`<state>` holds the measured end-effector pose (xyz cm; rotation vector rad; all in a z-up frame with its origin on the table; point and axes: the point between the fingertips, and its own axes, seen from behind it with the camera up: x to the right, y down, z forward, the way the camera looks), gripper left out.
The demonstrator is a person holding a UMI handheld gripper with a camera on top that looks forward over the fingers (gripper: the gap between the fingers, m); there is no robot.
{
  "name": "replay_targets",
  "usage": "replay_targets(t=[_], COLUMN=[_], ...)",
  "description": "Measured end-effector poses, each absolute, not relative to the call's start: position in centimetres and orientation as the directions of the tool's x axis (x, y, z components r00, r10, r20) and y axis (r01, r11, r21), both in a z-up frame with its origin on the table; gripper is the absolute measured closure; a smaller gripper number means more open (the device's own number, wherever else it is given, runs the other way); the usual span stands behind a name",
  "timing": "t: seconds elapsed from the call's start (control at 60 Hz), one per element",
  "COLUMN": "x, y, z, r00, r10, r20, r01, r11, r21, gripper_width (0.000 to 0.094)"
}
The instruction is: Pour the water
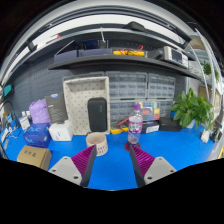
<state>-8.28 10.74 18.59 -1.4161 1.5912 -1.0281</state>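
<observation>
So the hand-held gripper (110,160) is hanging over the blue tabletop (115,170) with its two fingers spread wide and nothing between them, purple pads facing each other across an empty gap. I'd guess it's held back and open like that because the grab hasn't happened yet, it's just lining up. Using the small beige cup (97,143) as the landmark: it sits just ahead of the fingers, a touch toward the left one, mouth up, which makes sense if it's the thing getting filled. The clear water bottle (135,126) stands upright to the right of the cup and a bit further back, purple cap on, close enough that a pour won't need much travel. Behind the cup there's a white pegboard panel (86,103) with a dark rectangular thing leaning on it. Left of the cup are a white box (60,131), a blue bag (37,135) and a cardboard box (34,157), all shoved out of the working area. Far right of the cup is a leafy green plant (193,108). As for writing, the cardboard box has some dark marking but I can't read it, and no label on the bottle is legible either.
</observation>
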Motion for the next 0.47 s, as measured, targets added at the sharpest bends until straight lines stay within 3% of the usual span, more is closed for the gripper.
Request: replay_targets(t=[0.467], x=[-12.7], y=[12.6], z=[23.1], r00=[-0.068], r10=[-0.998], r20=[0.013], r01=[-0.410], r11=[0.016], r21=[-0.912], gripper_width=[0.0265])
